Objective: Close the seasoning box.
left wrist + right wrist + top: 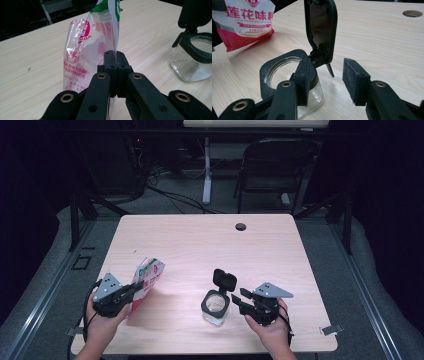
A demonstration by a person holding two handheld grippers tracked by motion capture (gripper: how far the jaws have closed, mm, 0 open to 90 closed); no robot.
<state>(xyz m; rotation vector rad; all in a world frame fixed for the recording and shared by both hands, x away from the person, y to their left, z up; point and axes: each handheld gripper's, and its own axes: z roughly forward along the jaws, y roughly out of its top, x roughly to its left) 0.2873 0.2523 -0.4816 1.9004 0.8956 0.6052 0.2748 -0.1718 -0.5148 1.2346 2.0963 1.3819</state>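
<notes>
A red, white and green plastic bag (148, 276) with printed writing is held tilted above the table's left front. My left gripper (135, 290) is shut on the bag's thin sealed edge (115, 37), which runs straight up between the closed fingertips (110, 58). A clear glass jar (215, 309) with a black collar stands at the front centre, its black flip lid (225, 280) standing open. My right gripper (241, 298) is open just right of the jar. One pad (303, 80) sits against the collar by the hinge, the other pad (355, 81) stands apart. The bag (247, 22) is visible behind the jar (274, 75).
A round cable hole (240, 226) sits near the table's far edge. A folding chair (275, 165) and a white desk leg (206, 170) stand beyond the table. A metal clip (331, 330) pokes out at the front right corner.
</notes>
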